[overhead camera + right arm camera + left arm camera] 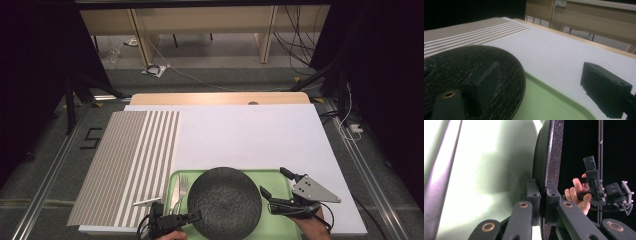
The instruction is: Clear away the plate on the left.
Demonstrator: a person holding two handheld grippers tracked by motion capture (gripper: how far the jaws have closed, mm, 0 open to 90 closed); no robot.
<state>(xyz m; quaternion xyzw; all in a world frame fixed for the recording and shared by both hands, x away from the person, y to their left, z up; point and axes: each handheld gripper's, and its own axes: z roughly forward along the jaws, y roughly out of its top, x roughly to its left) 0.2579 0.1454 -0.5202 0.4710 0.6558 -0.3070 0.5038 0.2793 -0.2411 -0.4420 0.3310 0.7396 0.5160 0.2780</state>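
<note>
A dark, rough-surfaced round plate (224,201) lies on a light green tray (278,176) at the table's near edge. My left gripper (195,216) comes in from the lower left and is shut on the plate's near-left rim. In the left gripper view the two jaws pinch the plate's edge (549,157), one pad on each face. My right gripper (274,183) stands open just right of the plate, over the tray. Its left fingertip (482,86) hovers over the plate's rim (461,62), and the right one hangs above the tray's edge.
A fork (183,187) and a knife (175,193) lie on the tray's left end beside the plate. A striped brown-and-white placemat (127,160) covers the table's left part, with a small white utensil (146,202) near its front corner. White tabletop (250,135) stretches beyond the tray.
</note>
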